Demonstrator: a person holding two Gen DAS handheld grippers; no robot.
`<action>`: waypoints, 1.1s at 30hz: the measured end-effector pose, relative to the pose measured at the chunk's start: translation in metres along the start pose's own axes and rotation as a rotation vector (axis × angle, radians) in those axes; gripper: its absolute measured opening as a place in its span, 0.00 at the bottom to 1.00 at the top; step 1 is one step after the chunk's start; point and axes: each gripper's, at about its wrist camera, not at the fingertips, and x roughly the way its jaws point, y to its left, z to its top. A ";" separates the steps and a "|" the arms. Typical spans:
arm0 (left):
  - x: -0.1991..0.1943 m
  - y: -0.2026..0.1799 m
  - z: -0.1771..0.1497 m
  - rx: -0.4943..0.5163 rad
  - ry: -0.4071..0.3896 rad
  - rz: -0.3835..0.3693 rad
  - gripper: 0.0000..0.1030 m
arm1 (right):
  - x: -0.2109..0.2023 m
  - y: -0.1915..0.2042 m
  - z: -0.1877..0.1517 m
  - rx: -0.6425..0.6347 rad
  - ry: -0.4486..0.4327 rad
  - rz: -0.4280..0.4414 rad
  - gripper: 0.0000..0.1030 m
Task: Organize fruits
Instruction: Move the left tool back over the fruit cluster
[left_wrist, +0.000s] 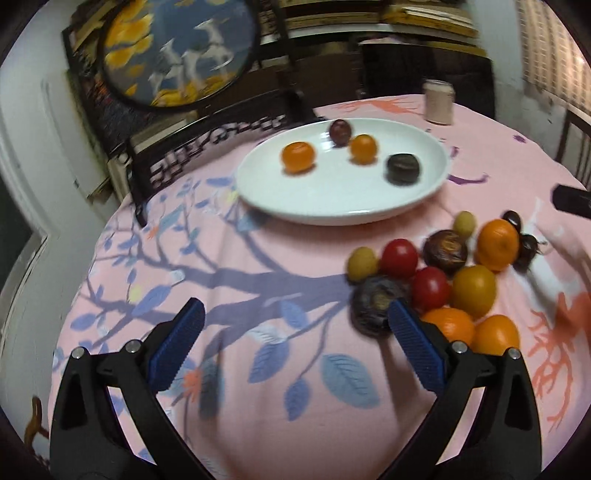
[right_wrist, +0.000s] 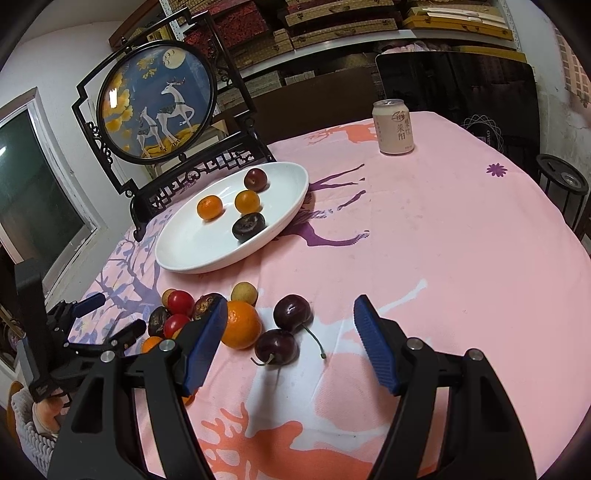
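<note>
A white plate (left_wrist: 332, 206) (right_wrist: 177, 258) holds two small oranges, a dark plum and a dark wrinkled fruit. On the pink cloth lies a loose pile of fruit (left_wrist: 439, 273): red tomatoes, oranges, yellow fruits and dark ones. My left gripper (left_wrist: 295, 317) is open over the cloth, its right finger beside a dark fruit (left_wrist: 376, 302) at the pile's near-left edge. My right gripper (right_wrist: 290, 310) is open, with two dark cherries (right_wrist: 284, 332) lying on the cloth between its fingers and an orange (right_wrist: 240, 325) next to its left finger. The left gripper (right_wrist: 110, 314) shows at the left edge of the right wrist view.
A drink can (right_wrist: 393, 127) (left_wrist: 439, 101) stands at the table's far side. A round framed deer picture on a black stand (right_wrist: 159, 107) rises behind the plate. A white woven basket (right_wrist: 33, 435) sits low at the left. Shelves of boxes line the back wall.
</note>
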 end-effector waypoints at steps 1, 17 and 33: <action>0.002 -0.003 0.000 0.013 0.005 0.001 0.98 | 0.000 0.000 0.000 0.000 0.000 -0.001 0.69; 0.022 0.106 -0.010 -0.479 0.091 -0.142 0.98 | -0.003 -0.001 0.000 0.010 -0.005 0.011 0.69; -0.033 -0.031 -0.012 0.070 -0.044 -0.288 0.98 | -0.001 0.005 -0.001 -0.017 0.017 0.034 0.69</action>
